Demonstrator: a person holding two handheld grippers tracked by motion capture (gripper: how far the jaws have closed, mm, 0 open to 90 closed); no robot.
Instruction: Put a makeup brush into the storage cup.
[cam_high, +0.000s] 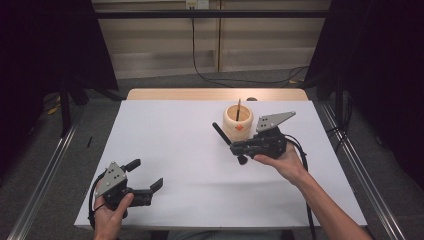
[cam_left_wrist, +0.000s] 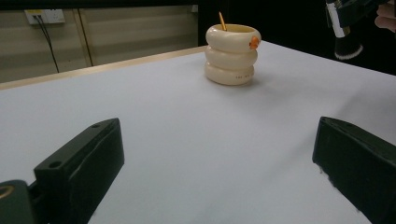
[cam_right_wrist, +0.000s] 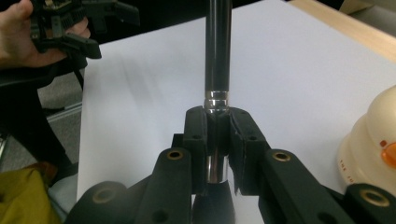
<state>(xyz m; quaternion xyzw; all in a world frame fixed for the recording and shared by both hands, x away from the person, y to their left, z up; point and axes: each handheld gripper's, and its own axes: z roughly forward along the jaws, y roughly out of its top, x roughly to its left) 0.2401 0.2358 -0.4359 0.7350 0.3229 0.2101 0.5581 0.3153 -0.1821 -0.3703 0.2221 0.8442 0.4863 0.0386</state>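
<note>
Meanwhile, at a white-covered tabletop (cam_high: 165, 150), a person's right tool (cam_high: 239, 146) is clamped on a black makeup brush (cam_high: 222, 135), its pads pinching the silver ferrule, as the right gripper view shows (cam_right_wrist: 217, 135). The brush is carried just beside a cream ribbed holder (cam_high: 238, 122), on the side nearer the person, with the handle slanting up and away from the holder and the bristle head (cam_left_wrist: 348, 49) hanging low. Judging by that pose, the brush is bound for the holder, where a thin wooden stick (cam_high: 238, 108) already stands against the rim; gripping at the ferrule leaves the long handle free to be turned and dropped in.

The left tool (cam_high: 149, 186) rests well apart from the holder, at the tabletop's near edge, its jaws spread wide around nothing, apparently parked clear of the working side. An orange mark (cam_left_wrist: 254, 43) shows on the holder's upper ring. The holder stands upright towards the far edge, nothing else lying around it.
</note>
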